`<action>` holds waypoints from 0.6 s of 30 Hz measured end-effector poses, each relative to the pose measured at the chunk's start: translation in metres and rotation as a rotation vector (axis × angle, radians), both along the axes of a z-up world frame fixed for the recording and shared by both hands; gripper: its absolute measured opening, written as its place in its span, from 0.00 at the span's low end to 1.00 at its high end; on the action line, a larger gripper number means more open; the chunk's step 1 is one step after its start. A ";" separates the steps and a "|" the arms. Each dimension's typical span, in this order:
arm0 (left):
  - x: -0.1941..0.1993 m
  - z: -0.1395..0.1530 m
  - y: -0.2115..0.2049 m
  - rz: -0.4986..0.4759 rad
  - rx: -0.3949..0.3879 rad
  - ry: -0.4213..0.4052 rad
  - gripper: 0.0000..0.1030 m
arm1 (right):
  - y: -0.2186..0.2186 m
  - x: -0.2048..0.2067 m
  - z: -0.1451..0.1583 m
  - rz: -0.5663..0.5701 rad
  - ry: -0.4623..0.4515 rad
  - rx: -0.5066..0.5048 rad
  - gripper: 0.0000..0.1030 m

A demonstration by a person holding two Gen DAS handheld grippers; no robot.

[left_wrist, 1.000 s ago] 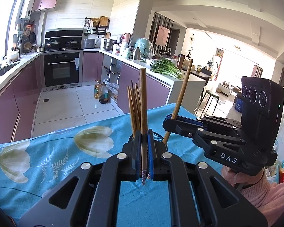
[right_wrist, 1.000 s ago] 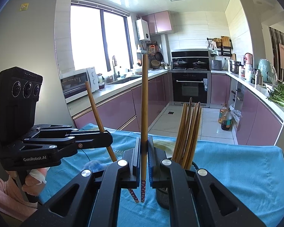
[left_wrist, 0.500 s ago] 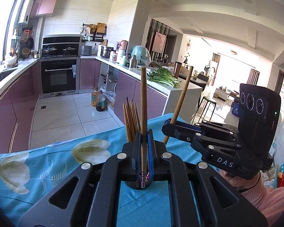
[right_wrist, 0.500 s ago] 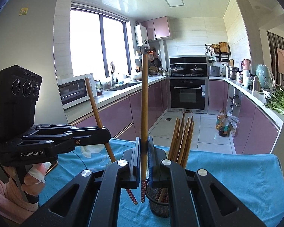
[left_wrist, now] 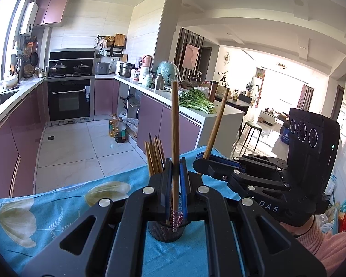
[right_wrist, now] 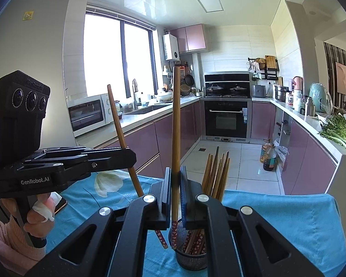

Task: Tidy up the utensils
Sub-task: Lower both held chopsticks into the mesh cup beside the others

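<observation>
My left gripper [left_wrist: 175, 173] is shut on an upright wooden chopstick [left_wrist: 174, 133]; its patterned lower tip hangs over the black mesh holder [left_wrist: 166, 230]. Several chopsticks [left_wrist: 154, 154] stand in that holder. My right gripper [right_wrist: 175, 182] is shut on a second chopstick [right_wrist: 176, 127], its tip at the rim of the holder [right_wrist: 191, 258], which holds several chopsticks [right_wrist: 215, 175]. The right gripper also shows in the left wrist view [left_wrist: 200, 161], and the left gripper in the right wrist view [right_wrist: 131, 157], each with its tilted chopstick.
The holder stands on a table covered by a blue flowered cloth [left_wrist: 57, 207]. Beyond the table's far edge lie the kitchen floor [left_wrist: 80, 147], purple cabinets and an oven [right_wrist: 226, 120]. A counter with greens [left_wrist: 196, 101] runs along the right.
Both grippers have risen and drawn back a little with their chopsticks. The holder now shows lower in both views, under the chopstick tips.
</observation>
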State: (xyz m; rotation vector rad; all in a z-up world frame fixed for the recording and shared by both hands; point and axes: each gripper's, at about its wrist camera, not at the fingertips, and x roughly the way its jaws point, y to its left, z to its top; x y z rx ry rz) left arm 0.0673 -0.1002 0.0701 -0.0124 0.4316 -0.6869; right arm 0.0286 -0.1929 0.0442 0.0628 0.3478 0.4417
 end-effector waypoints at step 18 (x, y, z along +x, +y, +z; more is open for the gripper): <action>0.009 0.004 -0.001 0.003 0.003 0.006 0.07 | 0.002 0.010 -0.007 -0.033 0.022 -0.004 0.06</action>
